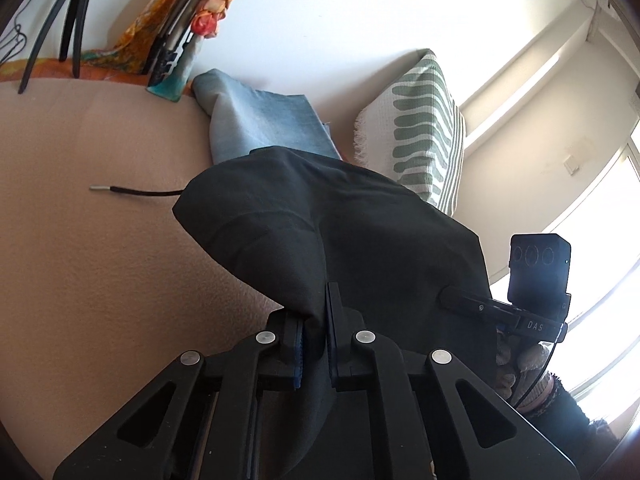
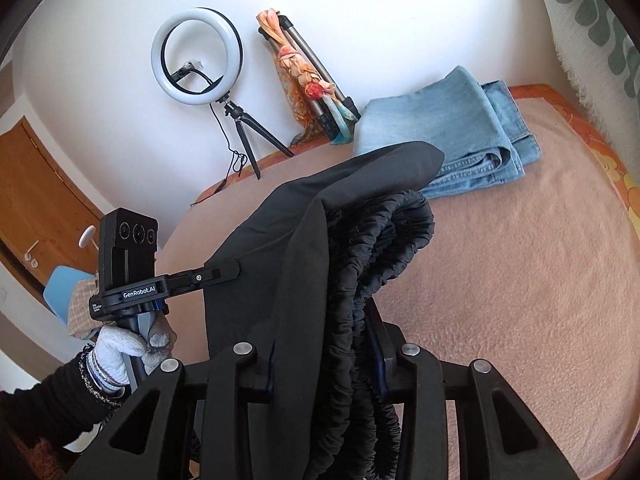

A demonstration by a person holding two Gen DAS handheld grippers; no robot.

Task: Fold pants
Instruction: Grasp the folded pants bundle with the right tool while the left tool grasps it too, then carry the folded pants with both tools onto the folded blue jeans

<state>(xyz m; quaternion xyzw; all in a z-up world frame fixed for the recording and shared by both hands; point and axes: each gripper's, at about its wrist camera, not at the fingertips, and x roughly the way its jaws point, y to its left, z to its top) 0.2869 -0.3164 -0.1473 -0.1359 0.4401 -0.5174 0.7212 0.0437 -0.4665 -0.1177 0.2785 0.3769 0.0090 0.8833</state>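
The black pants (image 1: 340, 216) hang bunched between both grippers, lifted above the pink blanket (image 1: 100, 240). My left gripper (image 1: 316, 344) is shut on a fold of the black cloth. My right gripper (image 2: 324, 344) is shut on the pants (image 2: 320, 232) at the gathered elastic waistband (image 2: 384, 240). The drawstring (image 1: 136, 191) lies out to the left on the blanket. The right gripper shows in the left wrist view (image 1: 480, 308), and the left gripper in the right wrist view (image 2: 224, 272), each with its tips against or behind the cloth.
Folded light blue jeans (image 2: 448, 128) lie on the blanket (image 2: 520, 280) near the wall. A ring light on a tripod (image 2: 198, 60), a folded tripod with a floral scarf (image 2: 304, 80), and a green-patterned white pillow (image 1: 420, 128) stand along the back.
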